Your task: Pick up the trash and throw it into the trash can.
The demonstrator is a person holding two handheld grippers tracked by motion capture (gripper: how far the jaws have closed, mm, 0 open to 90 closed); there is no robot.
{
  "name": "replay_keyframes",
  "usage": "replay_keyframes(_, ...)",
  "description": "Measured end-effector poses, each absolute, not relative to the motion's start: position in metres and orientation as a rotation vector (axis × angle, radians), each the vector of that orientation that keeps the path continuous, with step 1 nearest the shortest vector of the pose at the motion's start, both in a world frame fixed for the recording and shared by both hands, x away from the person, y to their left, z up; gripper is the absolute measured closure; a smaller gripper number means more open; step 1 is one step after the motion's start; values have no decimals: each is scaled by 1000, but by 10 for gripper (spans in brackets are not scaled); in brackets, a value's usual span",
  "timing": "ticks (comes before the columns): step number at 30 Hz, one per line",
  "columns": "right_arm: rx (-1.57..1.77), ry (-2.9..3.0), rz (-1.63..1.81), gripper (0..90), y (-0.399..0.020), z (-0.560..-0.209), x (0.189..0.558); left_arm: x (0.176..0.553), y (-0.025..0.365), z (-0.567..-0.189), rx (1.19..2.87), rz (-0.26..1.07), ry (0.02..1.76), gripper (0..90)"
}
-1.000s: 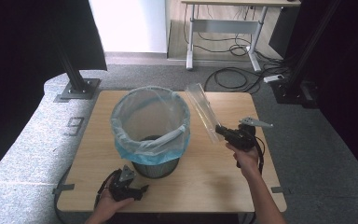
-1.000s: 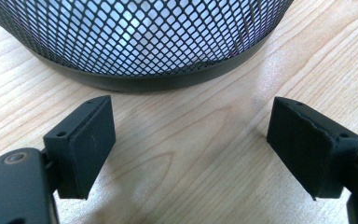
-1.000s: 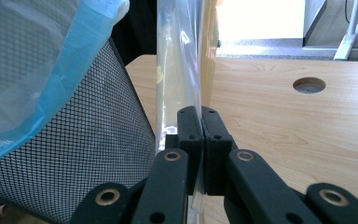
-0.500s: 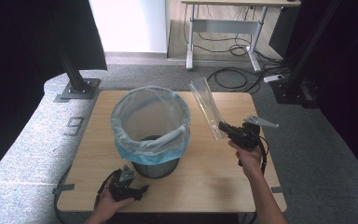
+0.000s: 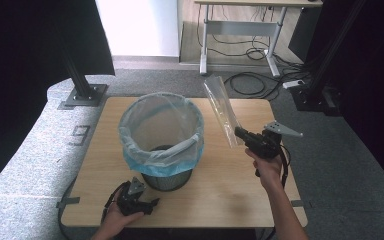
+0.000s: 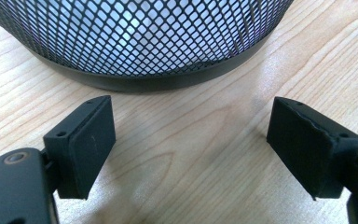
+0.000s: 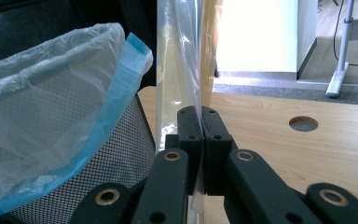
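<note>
From above, the right gripper [image 5: 241, 134] clamps a clear, crinkly plastic bag [image 5: 222, 106] rising beside the mesh bin [image 5: 161, 137], while close up, the left gripper [image 6: 191, 140] gapes empty over wood-grain table [image 6: 182, 149].

A: Left gripper view. The left gripper [image 6: 189, 140] sits low over the pale wooden tabletop [image 6: 177, 154], its two black jaws standing wide apart, bare wood grain between them.

B: Pads?

A: Flat black rubber pads [image 6: 91, 140], nothing pressed on either. The farther one looks a bit ragged along its top edge.

B: Ahead of them?

A: The round black wire-mesh wastebasket [image 6: 140, 42], base ring resting on the wood, near the jaw tips but apart from them. Something pale shows through the mesh; cannot tell what.
</note>
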State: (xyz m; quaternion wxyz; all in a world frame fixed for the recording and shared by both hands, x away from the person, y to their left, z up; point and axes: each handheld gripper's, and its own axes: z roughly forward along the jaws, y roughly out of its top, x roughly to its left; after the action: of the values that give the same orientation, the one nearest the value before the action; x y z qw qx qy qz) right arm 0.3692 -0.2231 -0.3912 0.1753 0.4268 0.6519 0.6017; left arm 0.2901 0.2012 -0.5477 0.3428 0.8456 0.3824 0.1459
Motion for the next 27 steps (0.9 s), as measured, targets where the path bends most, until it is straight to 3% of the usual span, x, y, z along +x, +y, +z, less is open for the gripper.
replay_keyframes(27,1121,1825,1763,884,-216,-374,359,290,201,-548,2198,378,994,152)
